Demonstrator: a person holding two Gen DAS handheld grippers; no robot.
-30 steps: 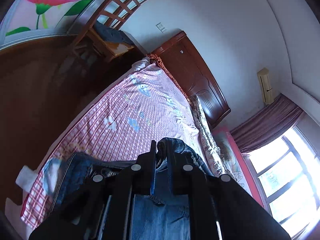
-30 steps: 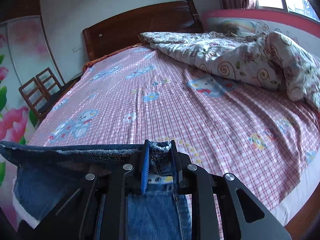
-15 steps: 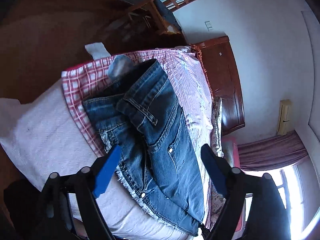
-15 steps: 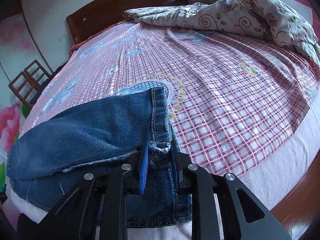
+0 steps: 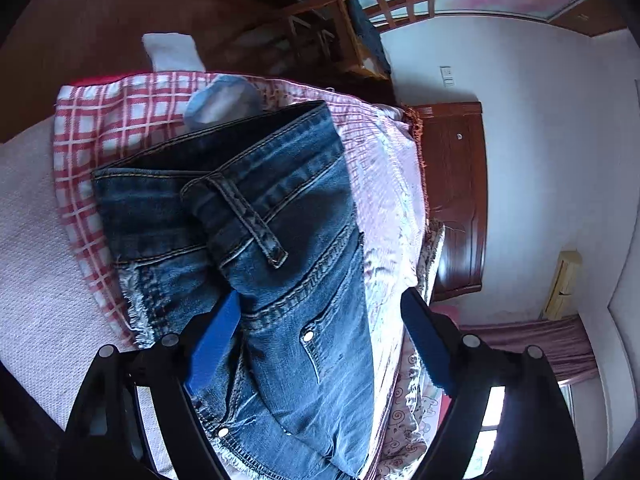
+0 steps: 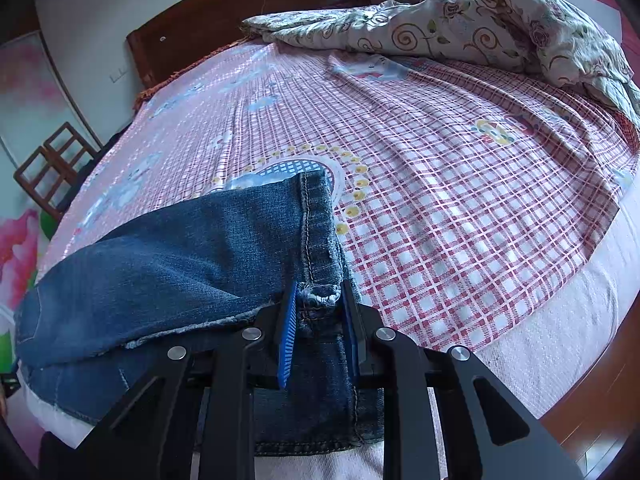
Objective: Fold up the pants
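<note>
Pinching the jeans (image 6: 168,264) hem, right claw (image 6: 318,300) hides it.

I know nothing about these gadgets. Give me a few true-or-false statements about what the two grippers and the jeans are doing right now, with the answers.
1. The left gripper is open, holding nothing. True.
2. The right gripper is open. False: it is shut on the jeans, pinching a hem.
3. The jeans lie on a checked bedsheet. True.
4. The quilt covers the jeans. False: it is bunched at the far side of the bed, apart from them.
5. The jeans lie folded over on themselves. True.
</note>
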